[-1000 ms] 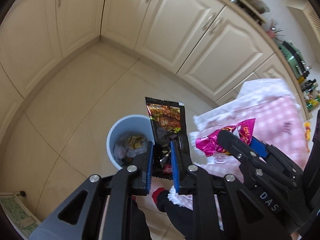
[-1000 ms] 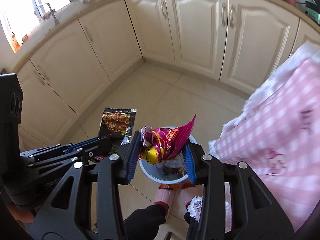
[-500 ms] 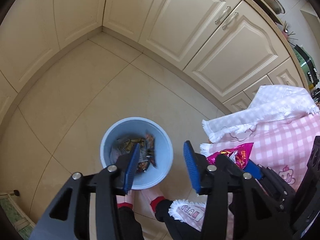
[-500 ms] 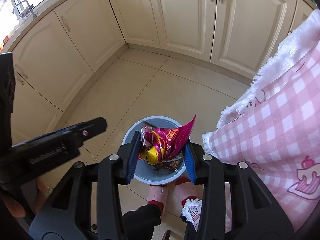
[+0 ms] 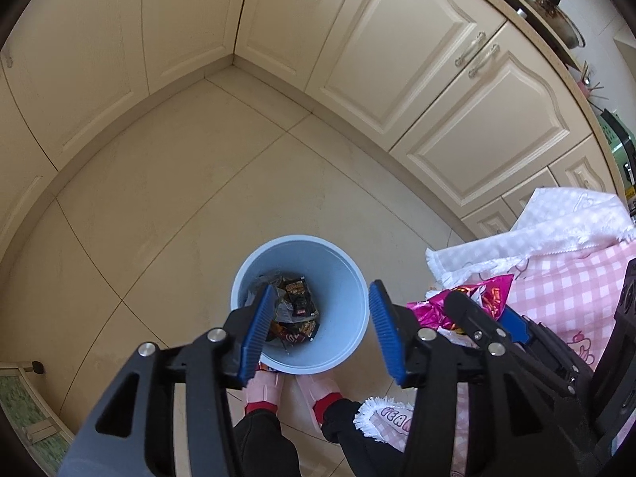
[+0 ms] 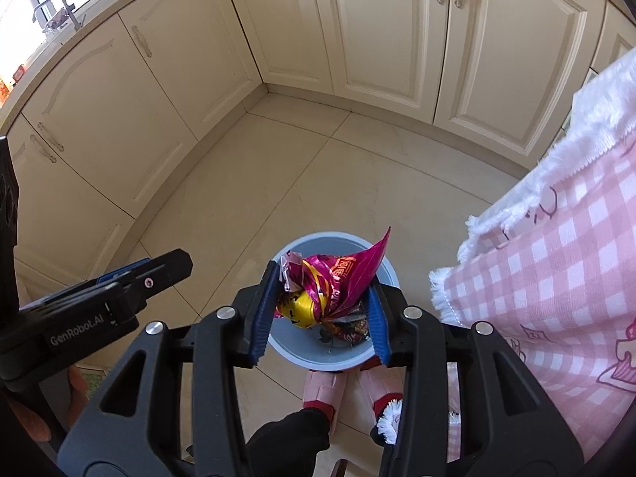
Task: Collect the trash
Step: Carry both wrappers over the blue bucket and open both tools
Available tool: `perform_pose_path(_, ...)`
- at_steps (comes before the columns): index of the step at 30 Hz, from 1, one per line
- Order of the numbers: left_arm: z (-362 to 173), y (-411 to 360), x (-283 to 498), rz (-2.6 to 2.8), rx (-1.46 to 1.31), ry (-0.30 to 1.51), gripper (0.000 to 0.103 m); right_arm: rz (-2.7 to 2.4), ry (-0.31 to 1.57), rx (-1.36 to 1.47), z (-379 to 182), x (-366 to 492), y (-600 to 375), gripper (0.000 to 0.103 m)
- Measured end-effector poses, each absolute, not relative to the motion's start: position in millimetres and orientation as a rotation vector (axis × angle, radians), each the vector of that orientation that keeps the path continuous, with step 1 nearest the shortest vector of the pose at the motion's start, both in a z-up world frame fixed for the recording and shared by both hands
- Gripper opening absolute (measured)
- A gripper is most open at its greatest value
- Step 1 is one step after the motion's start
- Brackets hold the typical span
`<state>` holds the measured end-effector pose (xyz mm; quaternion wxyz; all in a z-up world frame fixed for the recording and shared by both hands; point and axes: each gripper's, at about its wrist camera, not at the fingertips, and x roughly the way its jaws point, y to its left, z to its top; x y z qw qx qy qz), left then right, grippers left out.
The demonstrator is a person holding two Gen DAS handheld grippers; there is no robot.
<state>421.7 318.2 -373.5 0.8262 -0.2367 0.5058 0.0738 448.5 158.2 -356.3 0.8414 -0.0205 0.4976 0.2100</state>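
1. Left gripper [image 5: 322, 332]: opening its jaws, blue pads wide apart, nothing between them, pointing down over the blue bin [image 5: 344, 278].
2. Right gripper [image 6: 318, 312]: closed partway on a crumpled pink wrapper [image 6: 338, 282], both blue pads pressing its sides, a pointed pink corner sticking up past the tips.
3. Pink wrapper: held right above the open bin, in the air, above the trash inside.
4. Blue bin: round, standing on the floor [image 5: 179, 183], right under both grippers, close to the hanging edge of the pink checked cloth [image 6: 556, 278].
5. Inside the bin: a pile of dark snack wrappers [image 5: 296, 310], lying at the bottom.
6. Just below the bin in both views: two feet in pink slippers [image 6: 324, 391], toes at the bin's near side, black trouser legs [image 5: 262, 445] above them.
7. Pink checked cloth: white fringe along its edge, filling the right side of both views.
8. Further out: cream cabinets [image 6: 377, 39] meeting in a corner, and a pan [image 5: 552, 12] up on the counter at the top right of the left wrist view.
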Motion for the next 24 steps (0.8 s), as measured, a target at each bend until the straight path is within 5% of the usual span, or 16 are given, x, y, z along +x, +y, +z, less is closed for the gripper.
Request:
perform_pose_path(9, -351, 327, 411, 0.180, -0.524, 1.016, 0.049, 0.467, 0.986, -0.032, -334, 451, 169, 0.042)
perform_pose_path(12, -342, 329, 406, 0.181, -0.536, 0.998, 0.049, 0.457, 0.945, -0.022, -325, 451, 169, 0.062)
perform_pose_path(24, -282, 317, 380, 0.169, -0.522, 0.911, 0.050, 0.469, 0.842, 0.001, -267, 426, 151, 0.062)
